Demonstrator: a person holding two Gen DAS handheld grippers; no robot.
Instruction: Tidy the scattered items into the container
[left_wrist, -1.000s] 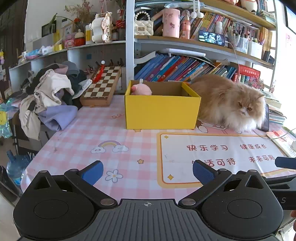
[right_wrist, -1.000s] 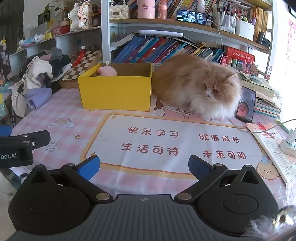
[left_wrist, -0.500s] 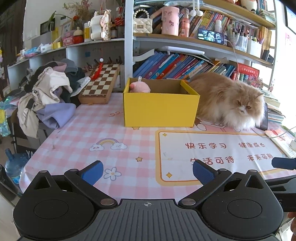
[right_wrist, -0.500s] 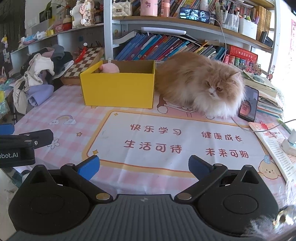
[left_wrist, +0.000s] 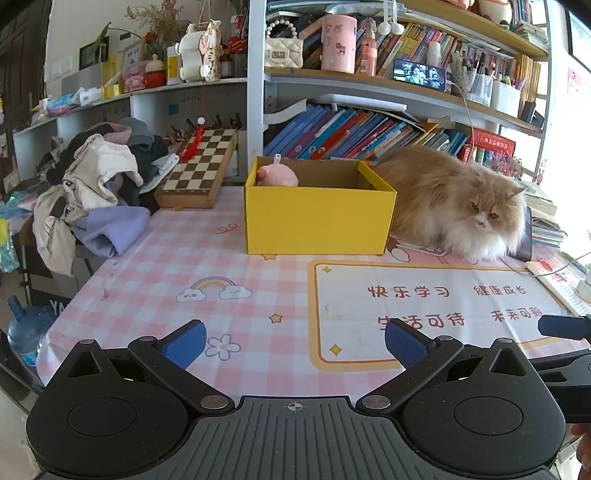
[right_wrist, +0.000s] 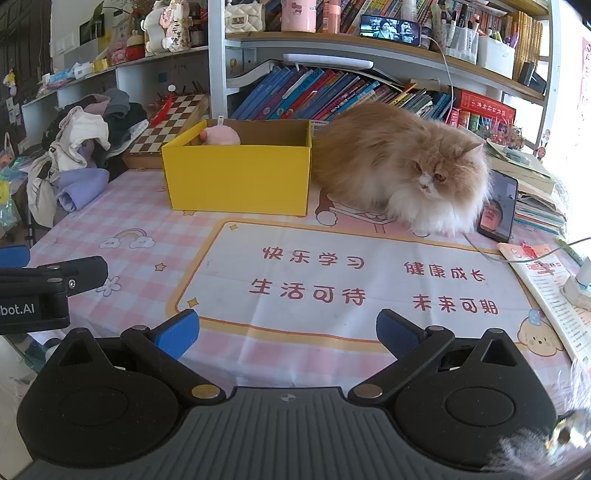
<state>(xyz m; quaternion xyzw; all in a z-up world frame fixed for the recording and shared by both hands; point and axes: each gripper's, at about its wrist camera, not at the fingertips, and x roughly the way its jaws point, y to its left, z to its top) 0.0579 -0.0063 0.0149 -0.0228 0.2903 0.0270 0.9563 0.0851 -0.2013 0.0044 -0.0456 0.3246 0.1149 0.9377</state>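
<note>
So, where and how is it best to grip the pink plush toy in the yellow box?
Probably from above: the pink plush toy sits in the left rear corner of the yellow box, whose walls block its sides. Only its rounded top shows over the rim, so pinch that soft body, not the thin loop.

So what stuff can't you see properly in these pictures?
- Inside the yellow box: both views, its front wall hides the bottom; only a pink plush toy peeks out.
- The cat: its paws are buried in fur.
- The propped phone: left view, the cat covers most of it.
- Right view, bottom right corner: a blurry smudge.
</note>
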